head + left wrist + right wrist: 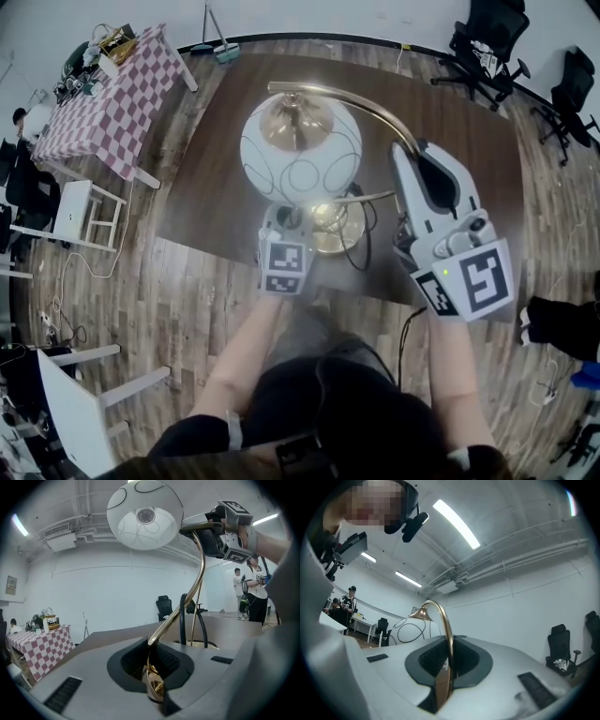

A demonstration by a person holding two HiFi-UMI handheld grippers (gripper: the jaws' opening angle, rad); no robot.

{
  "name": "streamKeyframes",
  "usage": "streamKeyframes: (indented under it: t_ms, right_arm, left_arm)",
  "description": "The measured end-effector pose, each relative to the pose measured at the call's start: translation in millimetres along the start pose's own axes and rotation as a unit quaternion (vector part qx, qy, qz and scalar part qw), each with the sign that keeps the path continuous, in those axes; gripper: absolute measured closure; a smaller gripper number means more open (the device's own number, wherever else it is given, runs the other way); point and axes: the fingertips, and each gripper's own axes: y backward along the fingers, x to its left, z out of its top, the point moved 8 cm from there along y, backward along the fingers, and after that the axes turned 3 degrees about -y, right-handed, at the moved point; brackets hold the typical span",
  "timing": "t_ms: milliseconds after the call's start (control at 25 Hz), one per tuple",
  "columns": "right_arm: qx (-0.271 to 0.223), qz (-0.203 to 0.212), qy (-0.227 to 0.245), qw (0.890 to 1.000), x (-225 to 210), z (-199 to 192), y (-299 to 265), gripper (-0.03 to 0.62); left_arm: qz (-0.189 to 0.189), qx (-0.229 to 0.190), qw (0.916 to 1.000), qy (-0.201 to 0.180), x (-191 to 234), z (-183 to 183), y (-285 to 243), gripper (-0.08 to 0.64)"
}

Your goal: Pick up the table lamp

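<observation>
The table lamp has a white globe shade (300, 145) with thin dark loops, a curved brass arm (361, 103) and a round brass base (333, 230) over a dark brown table (469, 141). My left gripper (286, 217) is shut on the brass stem low down near the base, seen as the stem (157, 677) pinched between the jaws. My right gripper (405, 155) is shut on the upper brass arm (449, 658), just below its bend. The shade (144, 515) hangs above the left gripper. A black cord (183, 616) loops by the base. Whether the base touches the table I cannot tell.
A red-and-white checkered table (112, 94) with clutter stands at far left, a white chair (84, 211) beside it. Black office chairs (487, 47) line the far right. A broom (217, 42) leans at the back wall. A person (255, 592) stands beyond the table.
</observation>
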Motion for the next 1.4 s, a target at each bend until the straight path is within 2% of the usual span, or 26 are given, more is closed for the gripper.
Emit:
streamKeyframes:
  t_ms: [440,760,1400]
  right_arm:
    - [0.016,0.015,-0.005,1.000,10,1,43,0.571]
    - [0.009,0.022,-0.006,1.000,15,10,76,0.571]
    - [-0.006,0.056,-0.009,0.998,35,42,107,0.571]
  left_arm:
    - [0.012,0.014,0.9997,0.014,-42,-10,33,0.548]
    - [0.016,0.020,0.9995,0.016,-70,-8,54,0.548]
    - [0.030,0.022,0.9993,0.004,-85,13,101,0.548]
